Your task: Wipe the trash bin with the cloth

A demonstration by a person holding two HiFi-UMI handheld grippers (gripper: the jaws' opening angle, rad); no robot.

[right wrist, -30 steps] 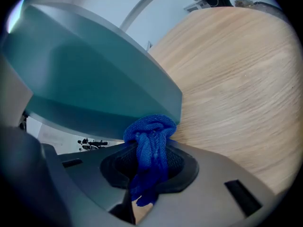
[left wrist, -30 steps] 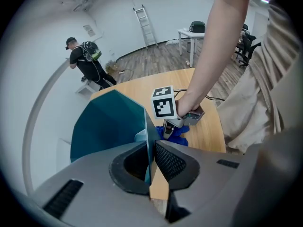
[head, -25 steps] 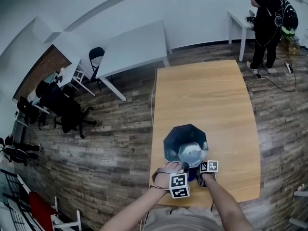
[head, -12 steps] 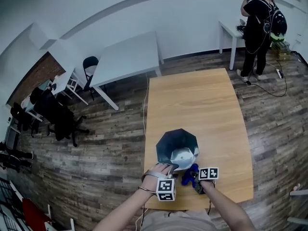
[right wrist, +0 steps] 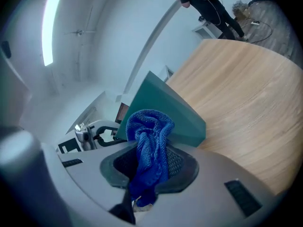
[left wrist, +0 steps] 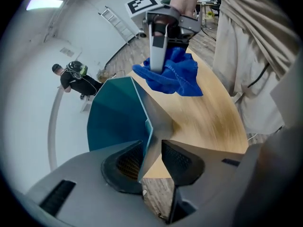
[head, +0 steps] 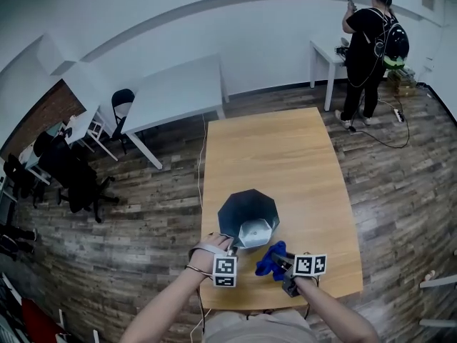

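In the head view, a dark teal trash bin (head: 246, 213) with a many-sided rim stands upright near the close edge of a wooden table (head: 285, 148), its pale inner floor showing. The left tool (head: 230, 249) reaches down to the near side of the bin's rim. The right tool (head: 280, 265) is held just to the right of the bin and carries a crumpled blue cloth (head: 269, 260), which hangs near the bin's outer wall; whether they touch cannot be told here. Around the table are a wood-plank floor (head: 143, 227), a white table (head: 178, 84) and dark chairs (head: 78, 177) to the left. A person (head: 368, 41) in dark clothes with a backpack stands at a small white desk (head: 325, 48) by the far wall.

In the left gripper view, the left tool's jaws straddle the bin's thin wall at the rim, one pad inside and one outside. They have just been closing, yet they stand apart, with a gap beside the wall, so they do not pinch it. Beyond the bin, the right tool holds the cloth bunched above the tabletop.

In the right gripper view, the right tool's jaws are clamped on the cloth, which bulges up between the pads and trails down below them. The bin's teal wall rises right behind the cloth, with bare tabletop stretching away to the right.
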